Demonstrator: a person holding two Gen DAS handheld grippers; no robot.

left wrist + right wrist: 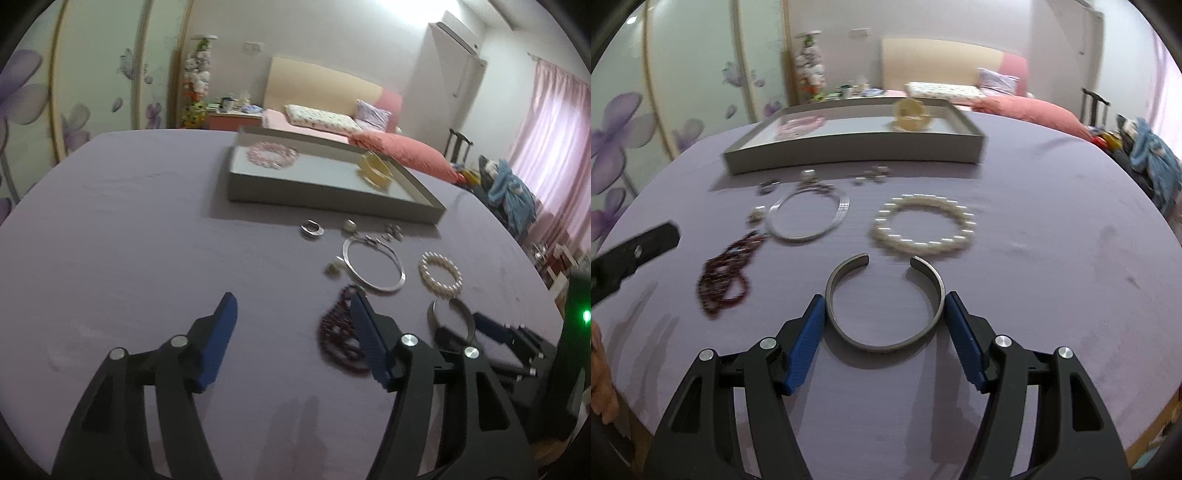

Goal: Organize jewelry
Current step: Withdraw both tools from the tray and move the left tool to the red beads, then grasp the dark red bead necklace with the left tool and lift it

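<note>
Bracketing unmarked cuff [884, 306], right claw [884, 306] open

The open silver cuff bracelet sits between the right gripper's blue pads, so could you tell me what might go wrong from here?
1. The open silver cuff bracelet lies flat between the right gripper pads; closing could make it slide or flip out.
2. The left gripper has one pad over the dark red beaded strands; it may snag or drag them.
3. The white pearl bracelet lies close beyond the cuff and could be nudged.
</note>
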